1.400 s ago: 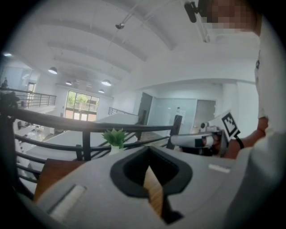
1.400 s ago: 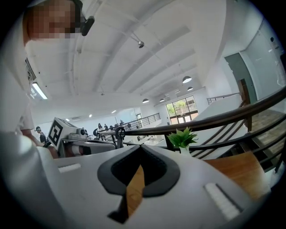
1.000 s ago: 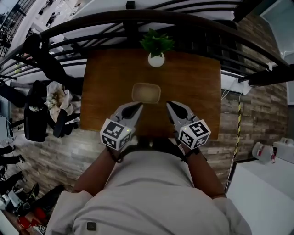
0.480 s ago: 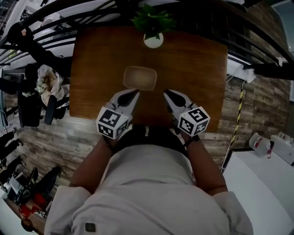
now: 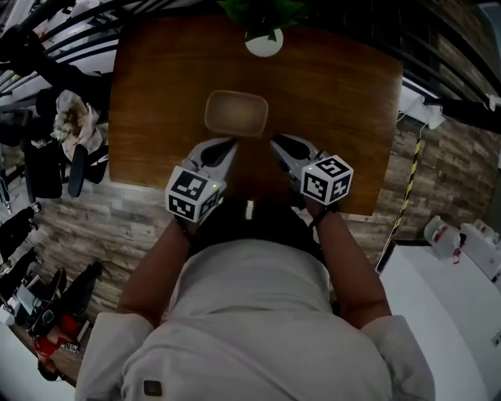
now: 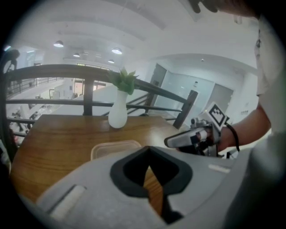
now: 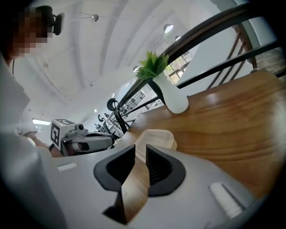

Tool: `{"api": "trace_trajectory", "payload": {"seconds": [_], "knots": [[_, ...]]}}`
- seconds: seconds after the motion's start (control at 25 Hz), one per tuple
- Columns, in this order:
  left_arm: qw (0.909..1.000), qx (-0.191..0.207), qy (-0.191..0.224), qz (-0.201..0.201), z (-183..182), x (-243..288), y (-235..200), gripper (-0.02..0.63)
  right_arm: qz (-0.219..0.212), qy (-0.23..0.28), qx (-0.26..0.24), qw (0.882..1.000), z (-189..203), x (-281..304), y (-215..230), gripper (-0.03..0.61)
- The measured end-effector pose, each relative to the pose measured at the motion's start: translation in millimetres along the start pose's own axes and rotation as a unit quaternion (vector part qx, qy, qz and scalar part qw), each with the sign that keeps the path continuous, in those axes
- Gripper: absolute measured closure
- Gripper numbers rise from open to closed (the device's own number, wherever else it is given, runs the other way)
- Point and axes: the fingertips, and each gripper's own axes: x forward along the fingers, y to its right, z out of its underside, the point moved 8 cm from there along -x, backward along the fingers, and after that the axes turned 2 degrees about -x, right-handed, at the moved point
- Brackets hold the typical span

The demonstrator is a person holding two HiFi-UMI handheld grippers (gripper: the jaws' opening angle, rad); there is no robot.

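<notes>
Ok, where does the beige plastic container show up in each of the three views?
Head view: the container sits upper centre.
Left gripper view: container low, just left of centre, its near edge cut off.
Right gripper view: container at centre, slightly low.
Shared landmark: the white vase with a green plant stands beyond the container in all three.

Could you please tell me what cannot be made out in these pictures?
- Container: contents unreadable in every view; the body of the left hand-held gripper covers its near side in the left gripper view.
- Plant: leaves cut off by the head view's top edge.
- Table, near edge: middle hidden by the person, head view.
- Clutter left of the table: too dark and small, head view.
</notes>
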Motion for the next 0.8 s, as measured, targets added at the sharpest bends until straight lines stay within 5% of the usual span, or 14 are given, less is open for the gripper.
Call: {"api": "trace_trajectory", "payload": {"seconds": [0.8], "knots": [[0.9996, -0.019, -0.02, -0.011, 30, 26, -24, 0.611, -0.046, -0.071, 0.085, 0.993, 61, 56, 49, 0.499]]}}
